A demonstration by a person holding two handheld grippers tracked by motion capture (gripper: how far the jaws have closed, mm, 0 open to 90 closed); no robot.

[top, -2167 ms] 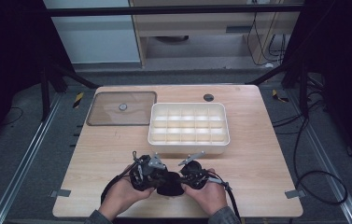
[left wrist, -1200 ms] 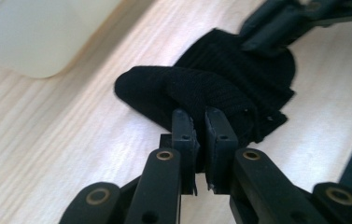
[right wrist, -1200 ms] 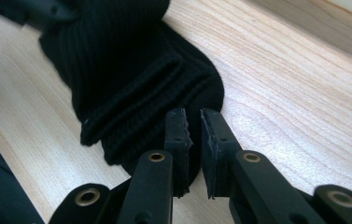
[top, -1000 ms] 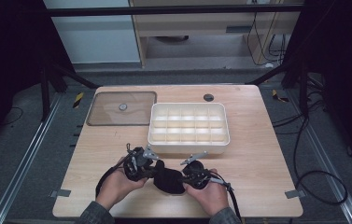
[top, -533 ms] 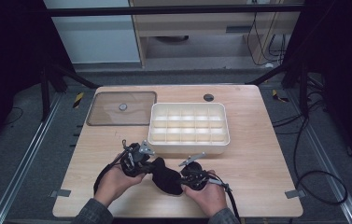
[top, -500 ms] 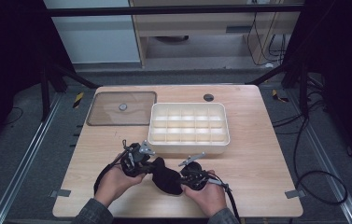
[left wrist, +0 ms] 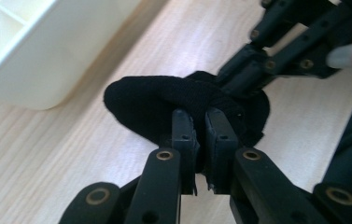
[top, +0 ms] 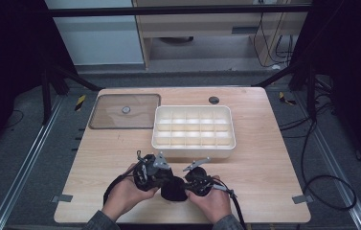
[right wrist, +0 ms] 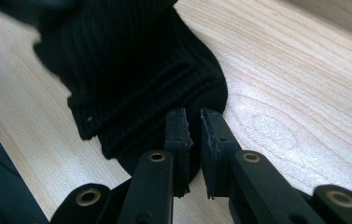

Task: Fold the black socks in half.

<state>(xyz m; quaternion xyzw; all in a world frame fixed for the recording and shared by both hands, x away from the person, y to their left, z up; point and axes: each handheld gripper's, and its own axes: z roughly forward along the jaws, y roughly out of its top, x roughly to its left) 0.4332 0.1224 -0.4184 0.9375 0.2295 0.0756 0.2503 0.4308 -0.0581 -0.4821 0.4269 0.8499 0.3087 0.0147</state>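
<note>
Black ribbed sock [top: 173,188] sits bunched on the wooden table [top: 274,158], near the front edge, just in front of the cream compartment tray [top: 193,130] but not touching it. It's pinched from both sides.

Left gripper [left wrist: 200,135]: jaws nearly shut with a fold of sock fabric clamped between them. Right gripper [right wrist: 192,135]: same, narrow gap, closed on the ribbed cuff end. In the high view the left gripper [top: 150,168] and right gripper [top: 196,178] flank the sock, one hand behind each.

Progress, my read:
- Done: sock is gripped by both claws, partly rolled or folded into a compact lump. It looks like a single folded bundle, but I can't tell whether it is one sock or a pair.
- Left: finish the fold/roll, then probably drop it into one of the tray cells. All visible cells look empty, so nothing stowed yet.
- The tray's clear lid [top: 124,111] lies flat on the table to the left of the tray, so closing it would be a late step if it's part of the job.
- Early-to-mid stage overall.

Labels/writing: none readable. No logo on the sock, tray or lid. Lid has a small round spot in its centre, too small to read. A small dark round disc [top: 213,100] sits on the table behind the tray, unmarked as far as I can see.
</note>
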